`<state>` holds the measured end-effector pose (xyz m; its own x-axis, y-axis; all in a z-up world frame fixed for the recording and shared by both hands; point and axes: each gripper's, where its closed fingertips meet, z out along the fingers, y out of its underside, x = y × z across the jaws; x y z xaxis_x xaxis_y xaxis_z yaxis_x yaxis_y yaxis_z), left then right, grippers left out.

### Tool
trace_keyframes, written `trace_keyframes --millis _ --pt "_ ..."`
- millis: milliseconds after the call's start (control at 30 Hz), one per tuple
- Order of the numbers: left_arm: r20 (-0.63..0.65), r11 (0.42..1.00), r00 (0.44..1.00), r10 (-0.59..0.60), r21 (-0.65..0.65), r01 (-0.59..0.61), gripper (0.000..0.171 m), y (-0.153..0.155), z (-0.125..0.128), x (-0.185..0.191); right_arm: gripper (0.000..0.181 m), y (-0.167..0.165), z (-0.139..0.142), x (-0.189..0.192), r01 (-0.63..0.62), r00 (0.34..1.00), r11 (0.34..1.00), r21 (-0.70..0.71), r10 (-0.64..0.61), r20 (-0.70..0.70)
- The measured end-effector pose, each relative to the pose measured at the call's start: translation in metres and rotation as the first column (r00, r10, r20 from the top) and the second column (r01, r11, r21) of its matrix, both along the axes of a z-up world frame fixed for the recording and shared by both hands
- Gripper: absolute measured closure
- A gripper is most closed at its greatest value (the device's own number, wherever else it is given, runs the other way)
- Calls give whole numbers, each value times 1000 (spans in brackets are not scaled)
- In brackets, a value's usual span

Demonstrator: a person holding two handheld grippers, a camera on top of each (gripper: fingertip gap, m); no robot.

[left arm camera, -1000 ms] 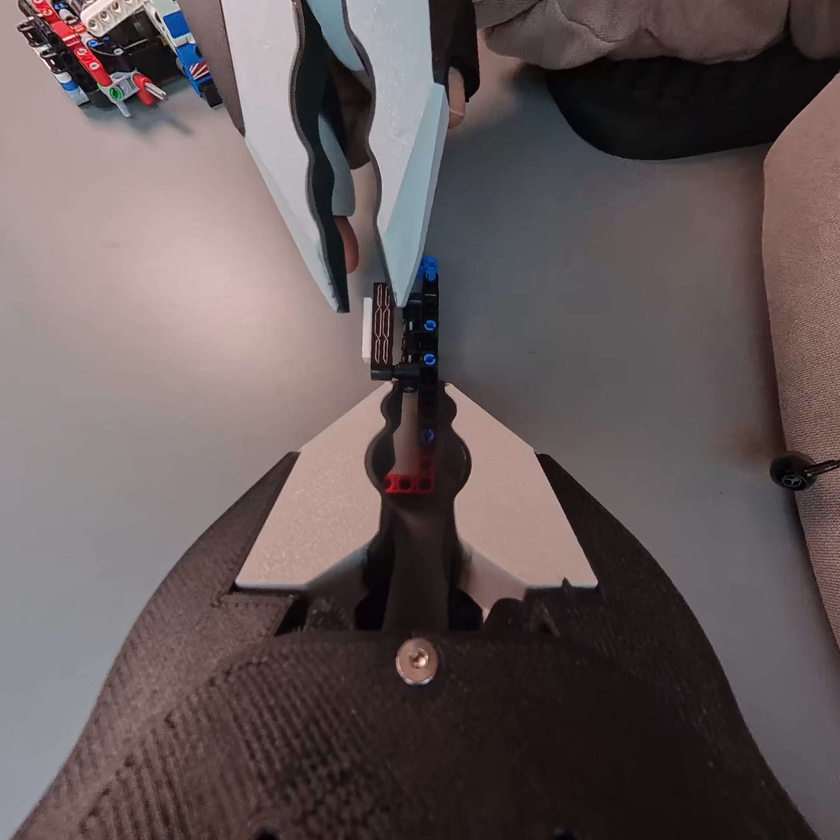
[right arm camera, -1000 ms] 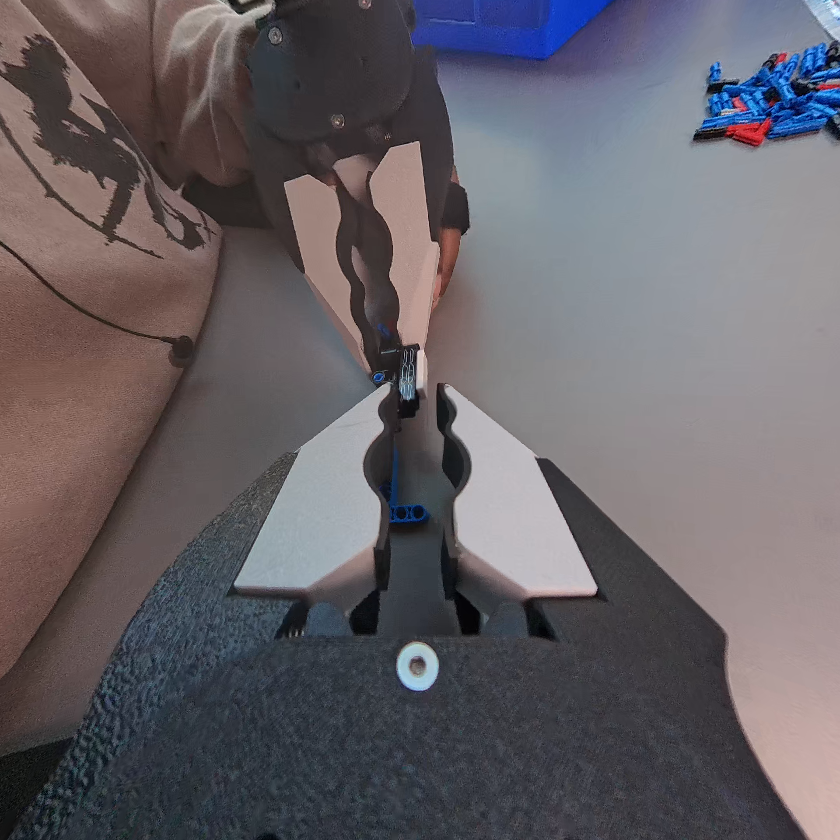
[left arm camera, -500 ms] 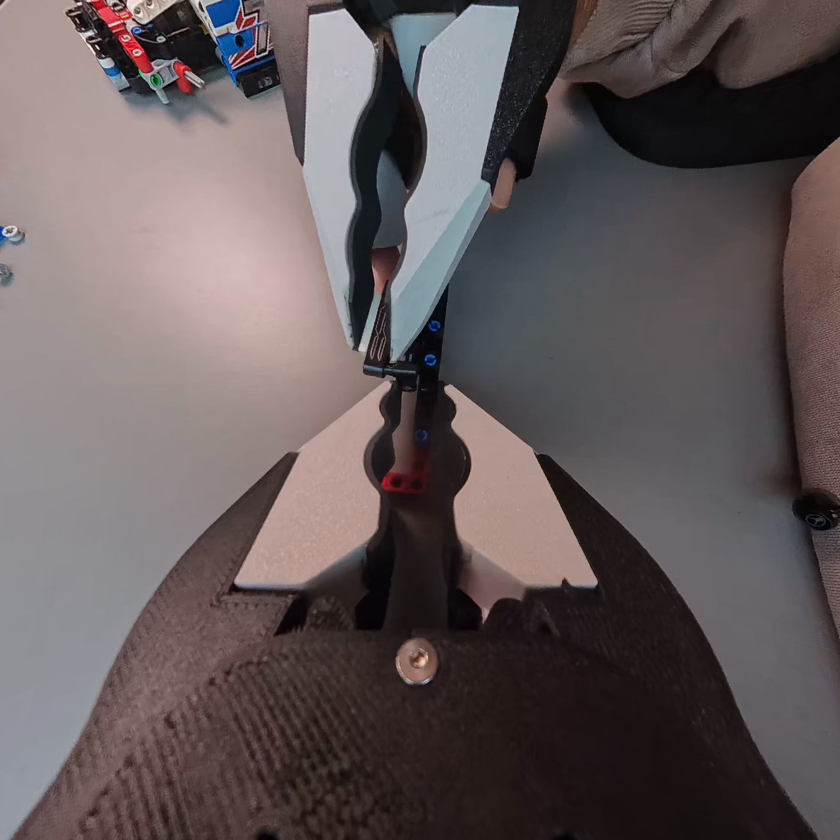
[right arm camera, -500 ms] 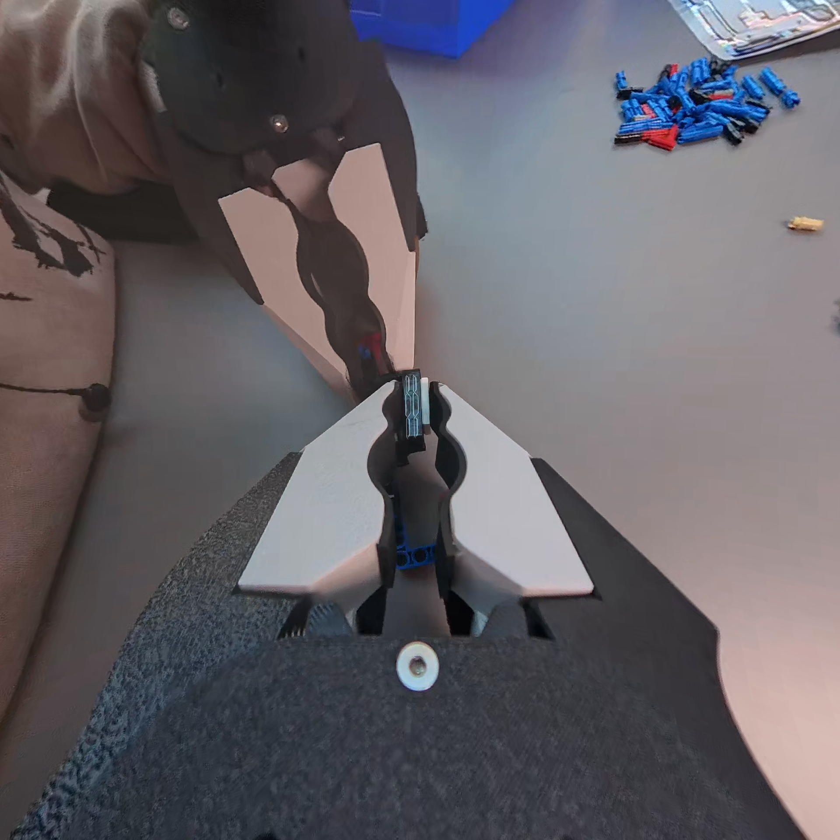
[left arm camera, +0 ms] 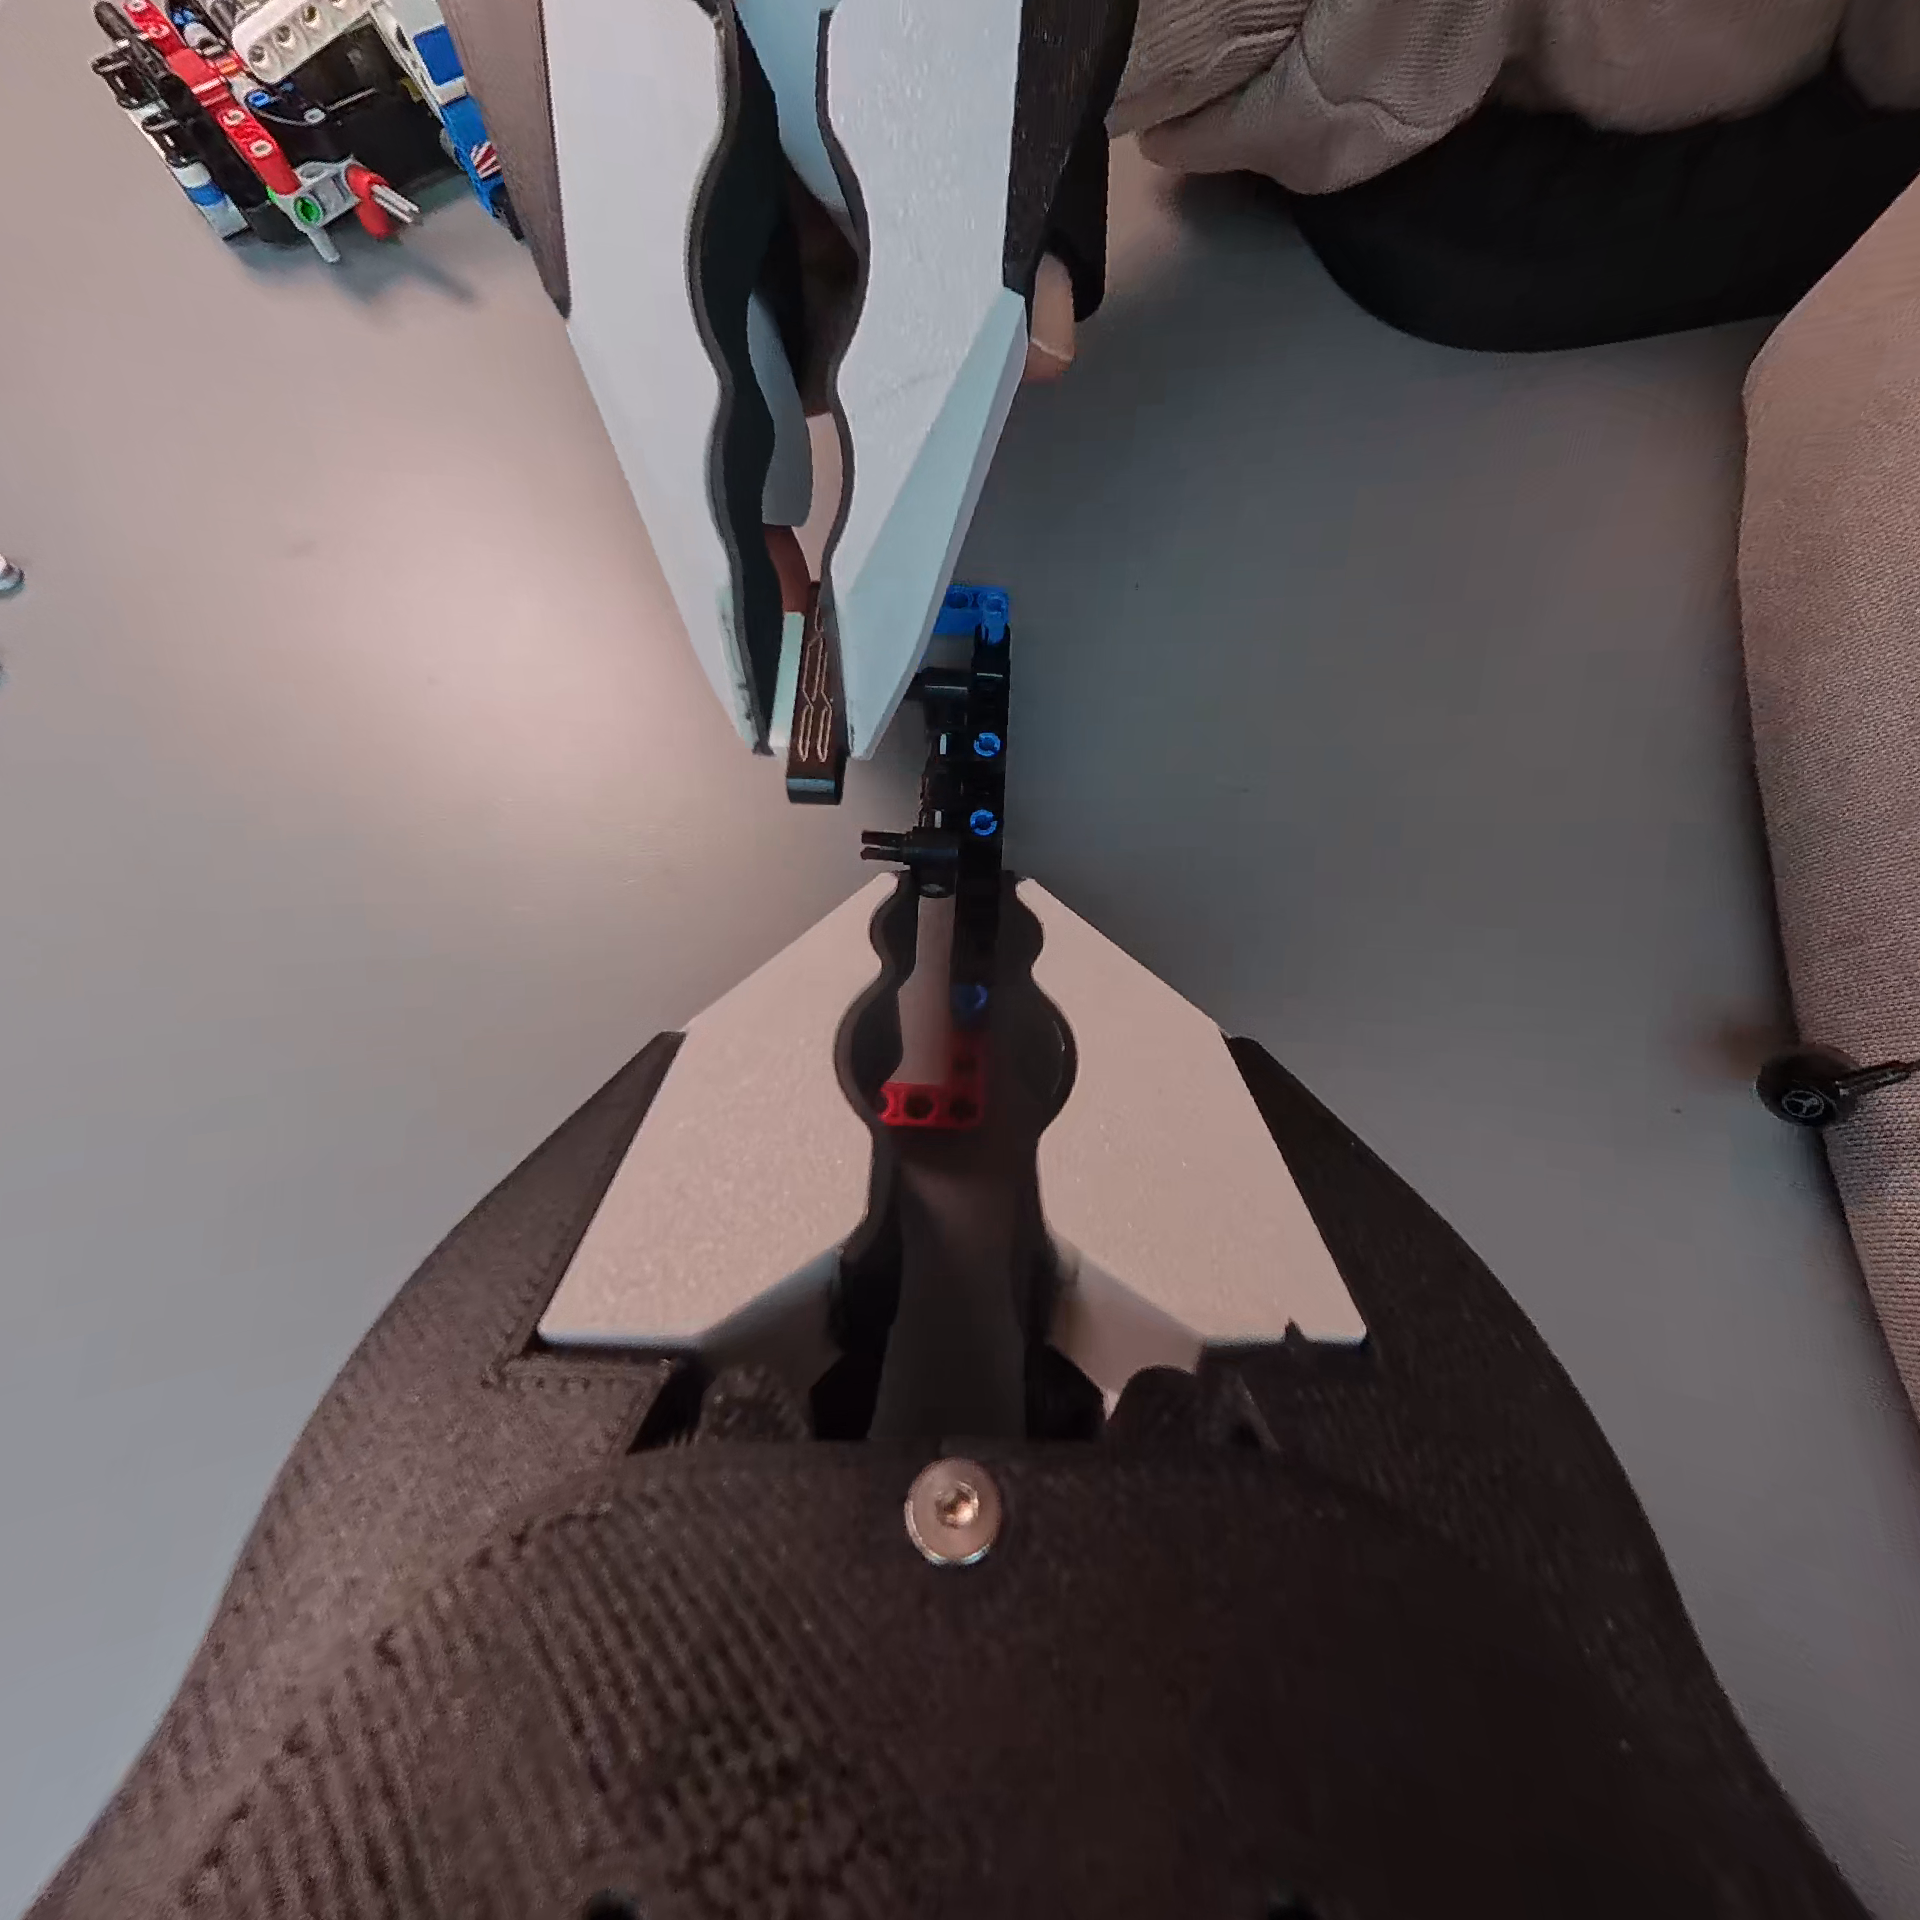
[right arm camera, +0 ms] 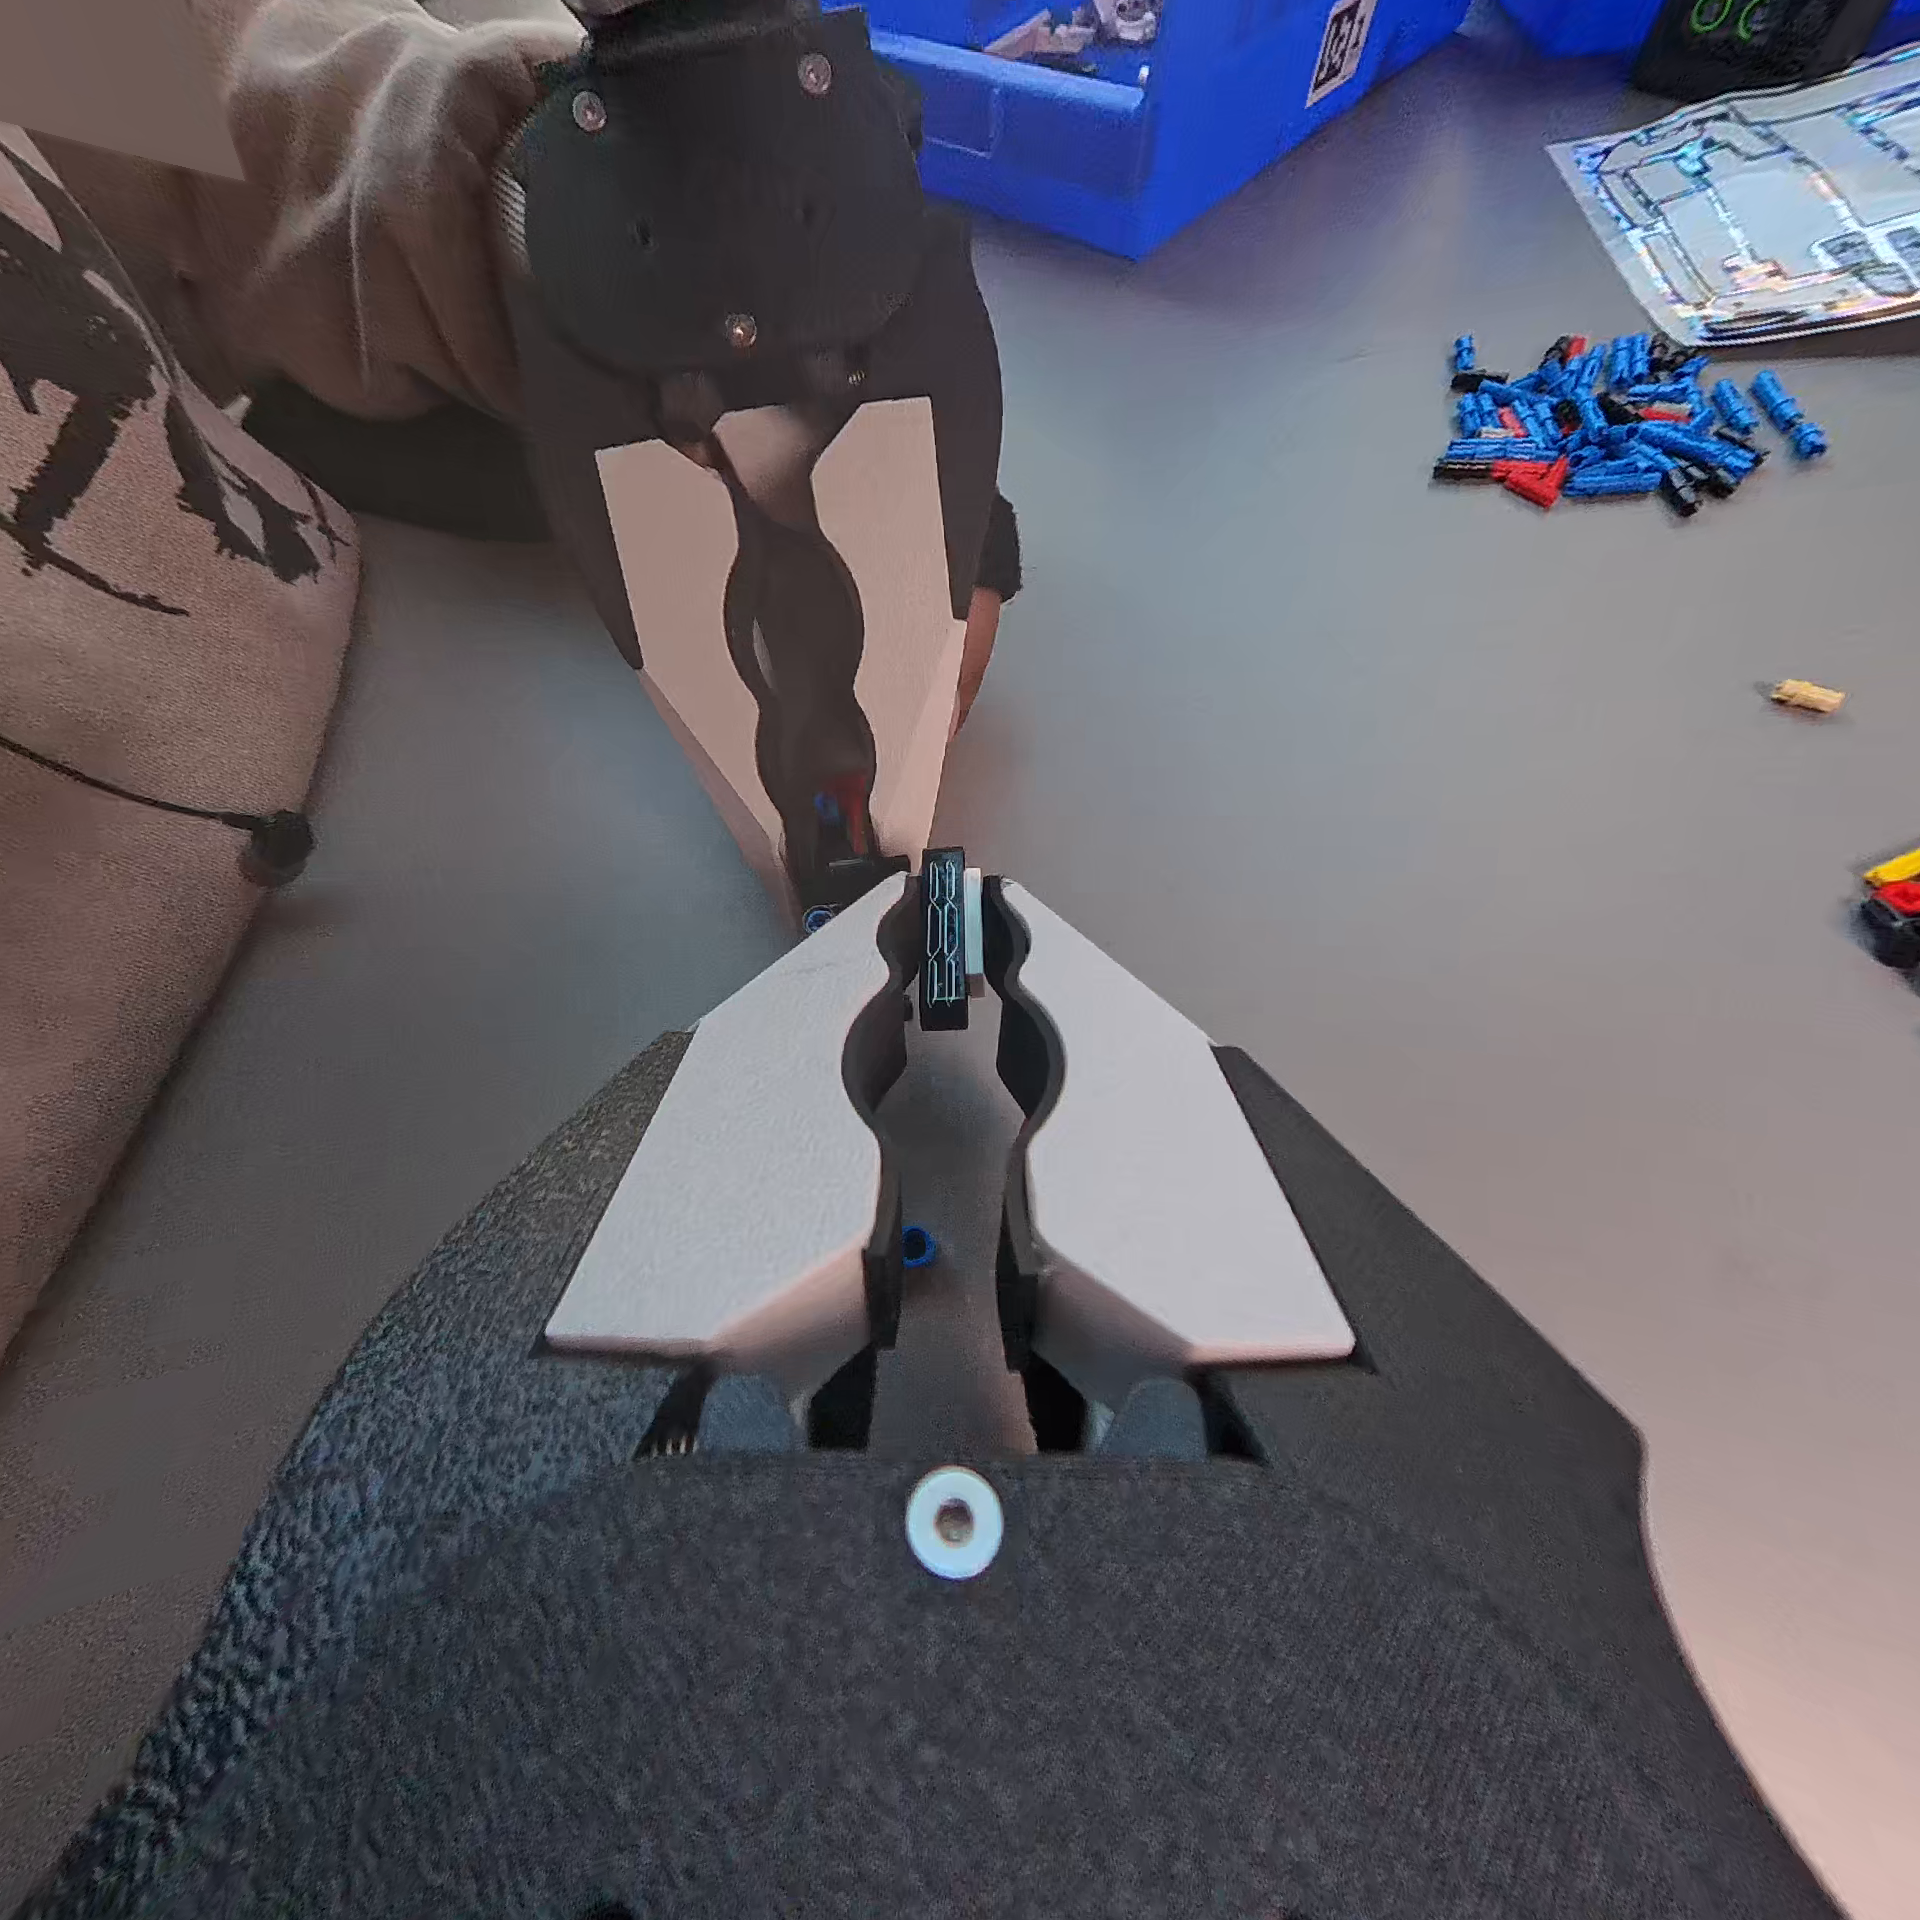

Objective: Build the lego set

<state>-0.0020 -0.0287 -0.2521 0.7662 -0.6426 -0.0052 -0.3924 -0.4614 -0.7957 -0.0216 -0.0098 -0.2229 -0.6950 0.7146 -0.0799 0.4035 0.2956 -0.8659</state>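
My left gripper (left arm camera: 958, 883) is shut on a long black Lego beam assembly (left arm camera: 985, 769) with blue pins and a red L-piece at its near end. A short black pin (left arm camera: 899, 847) sticks out of its left side. My right gripper (right arm camera: 945, 883) is shut on a black patterned panel (right arm camera: 943, 940) backed by a white piece (right arm camera: 975, 935). In the left wrist view the right gripper (left arm camera: 810, 743) comes down from above. It holds the panel (left arm camera: 816, 707) just up and left of the pin, apart from it. The left gripper (right arm camera: 831, 862) shows beyond my right fingertips.
A part-built Lego model (left arm camera: 291, 135) stands at the far left. In the right wrist view there are a blue bin (right arm camera: 1091, 156), an instruction sheet (right arm camera: 1766, 208), a pile of blue pins (right arm camera: 1621, 436) and a tan piece (right arm camera: 1808, 696). A person's beige sweater (left arm camera: 1849, 727) borders the grey table. The part-built Lego model (left arm camera: 291, 135) is about equally far from each gripper, around 25 cm.
The right gripper closed on the patterned panel while it sat against the beam's side pin. It has since moved left with the panel, which now stands apart from the pin.
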Motion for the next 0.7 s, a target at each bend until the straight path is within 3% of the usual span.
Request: trace_keyframes --millis 567,700 --pt "-12 1000 1000 -9 9 9 157 0 -1 -1 172 -11 -8 0 -53 998 998 -28 54 24" --pt "-15 1000 1000 21 7 -21 151 2 -1 -5 172 -11 -7 1 -58 998 998 -21 58 10"
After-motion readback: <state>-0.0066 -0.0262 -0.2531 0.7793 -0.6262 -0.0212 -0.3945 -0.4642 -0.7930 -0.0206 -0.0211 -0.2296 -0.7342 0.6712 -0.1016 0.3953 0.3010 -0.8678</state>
